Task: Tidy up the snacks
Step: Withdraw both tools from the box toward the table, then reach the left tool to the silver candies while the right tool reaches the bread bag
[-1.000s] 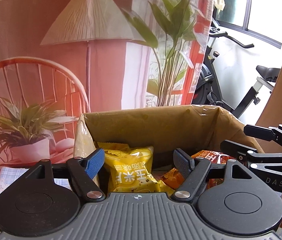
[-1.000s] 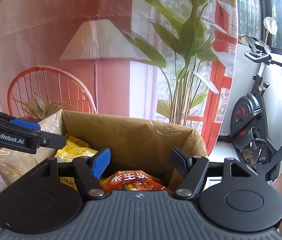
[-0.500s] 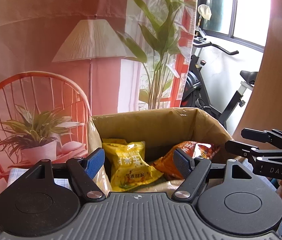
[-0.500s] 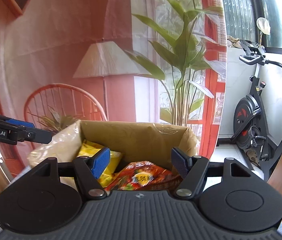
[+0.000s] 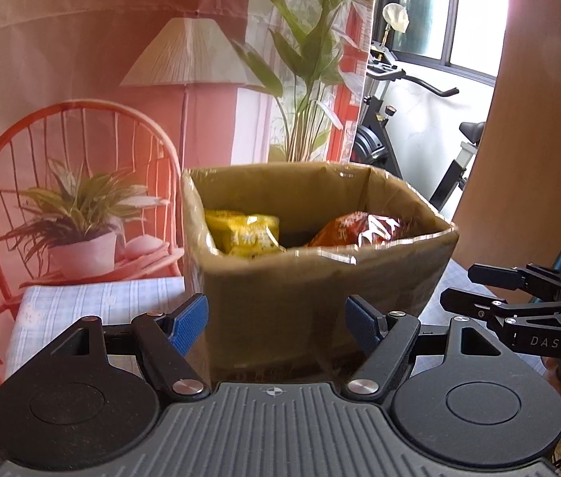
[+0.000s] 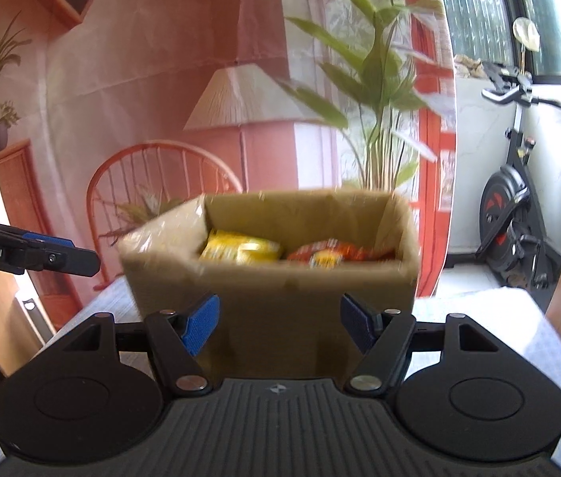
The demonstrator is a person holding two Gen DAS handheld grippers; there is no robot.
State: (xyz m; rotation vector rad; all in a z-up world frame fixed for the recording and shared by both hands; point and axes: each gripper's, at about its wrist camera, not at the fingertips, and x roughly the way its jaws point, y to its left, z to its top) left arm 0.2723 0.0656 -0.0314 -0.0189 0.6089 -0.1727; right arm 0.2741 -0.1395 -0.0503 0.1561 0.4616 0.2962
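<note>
I see the open brown cardboard box (image 5: 312, 274) at centre frame on the checked-cloth desk (image 5: 82, 302), holding a yellow snack packet (image 5: 246, 232) and an orange-red snack packet (image 5: 360, 228). My left tool (image 5: 276, 322) and right tool (image 6: 276, 322) both gape wide, empty. Reaching in, a finger could catch the near wall and shove the box; the right view is blurred, so depth seems uncertain.
</note>
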